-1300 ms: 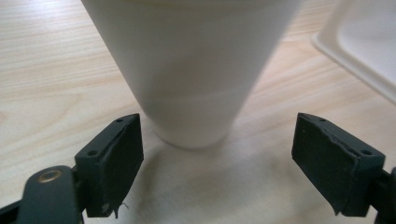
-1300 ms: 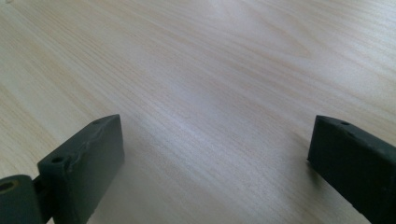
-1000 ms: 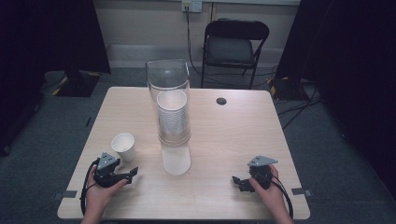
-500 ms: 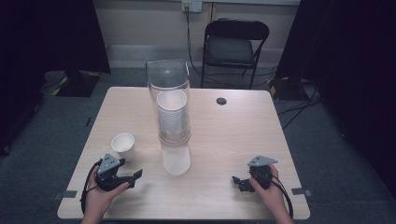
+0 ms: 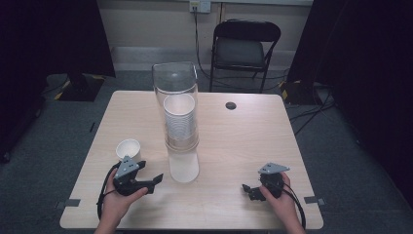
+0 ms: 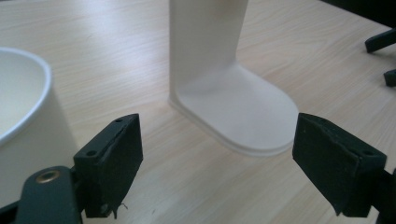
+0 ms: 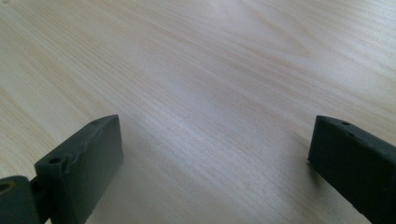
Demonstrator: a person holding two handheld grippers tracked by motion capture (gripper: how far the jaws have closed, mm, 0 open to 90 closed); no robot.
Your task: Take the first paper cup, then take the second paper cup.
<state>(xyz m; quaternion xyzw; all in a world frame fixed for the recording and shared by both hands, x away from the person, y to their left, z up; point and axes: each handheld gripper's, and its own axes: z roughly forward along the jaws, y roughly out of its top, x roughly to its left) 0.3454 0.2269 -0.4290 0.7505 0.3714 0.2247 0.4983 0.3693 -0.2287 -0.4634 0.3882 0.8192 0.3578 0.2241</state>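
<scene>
A clear cup dispenser stands mid-table with a stack of white paper cups inside it, on a white base. A single white paper cup stands upright to its left. My left gripper is open near the front left, just below that cup, its jaws pointing right toward the base. In the left gripper view the cup sits at the left edge beside the left jaw, and the base lies ahead. My right gripper is open at the front right over bare table.
The wooden table has a small dark round cap near its far edge. A black folding chair stands behind the table. Bare wood lies between the two grippers.
My left gripper has moved right and slightly up, closer to the dispenser base. The right gripper has stayed put.
</scene>
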